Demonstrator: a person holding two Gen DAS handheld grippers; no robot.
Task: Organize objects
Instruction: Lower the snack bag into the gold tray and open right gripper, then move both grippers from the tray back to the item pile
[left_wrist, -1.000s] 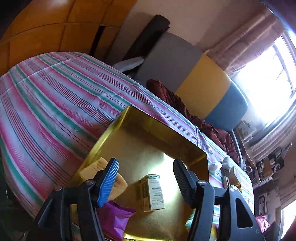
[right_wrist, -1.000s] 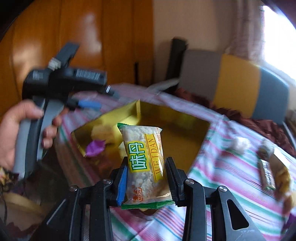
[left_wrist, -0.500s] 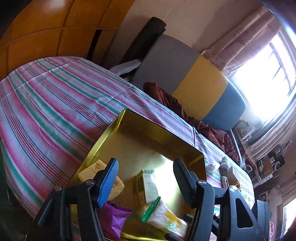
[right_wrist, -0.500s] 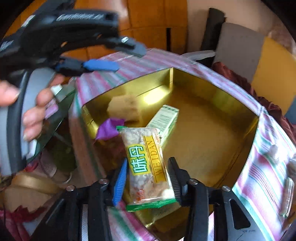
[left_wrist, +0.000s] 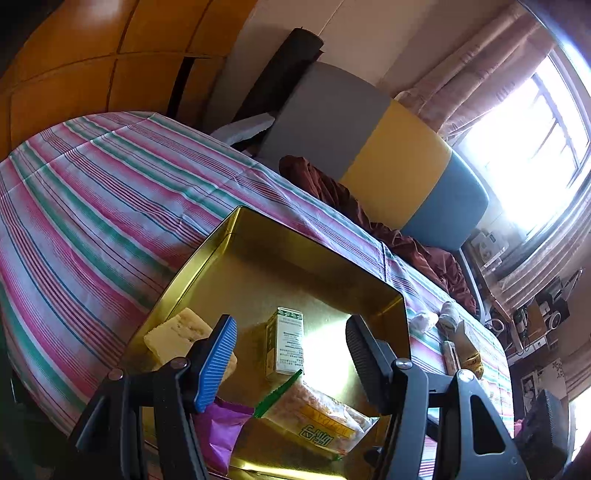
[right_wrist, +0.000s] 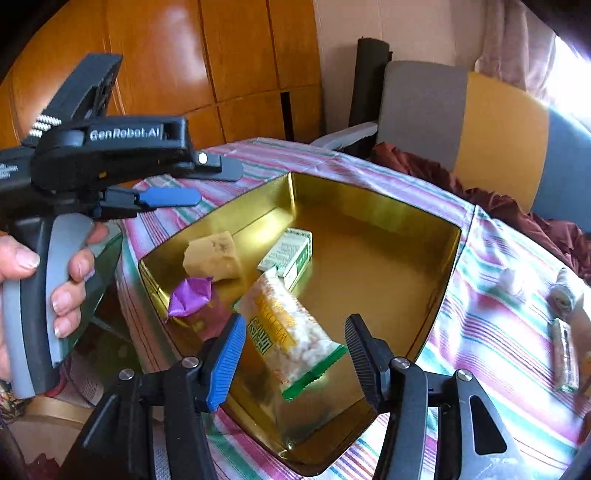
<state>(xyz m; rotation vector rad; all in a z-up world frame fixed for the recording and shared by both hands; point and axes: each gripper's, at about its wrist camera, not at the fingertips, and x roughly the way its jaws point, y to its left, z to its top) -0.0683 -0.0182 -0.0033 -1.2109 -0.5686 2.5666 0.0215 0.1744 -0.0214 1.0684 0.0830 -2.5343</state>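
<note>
— While the right tongs (right_wrist: 293, 363) were spreading open over the gold tin (right_wrist: 369, 206), was the snack packet (right_wrist: 291, 332) free of them?

— It looked so. The packet lay tilted inside the tin between the parting pads, its green end propped near the front wall, neither pad pressing on it.

— How would it handle?

— Light and crinkly, I judged; a puffed-rice bar in slick film, easily crushed. Best pinched across the flat middle, not by the sealed ends.

— Any writing?

— Green characters on a yellow band with "WEIDAN" alongside. The left tongs (left_wrist: 291, 354) read "GenRobot.AI" on the body; they hung half open over the tin, holding nothing.

— What else was in there?

— A pale spongy block (right_wrist: 212, 254), a purple wrapper (right_wrist: 190, 295) and a small green-and-white carton (right_wrist: 290, 254). More wrapped snacks (right_wrist: 563, 354) waited on the striped cloth (left_wrist: 110, 192).
</note>
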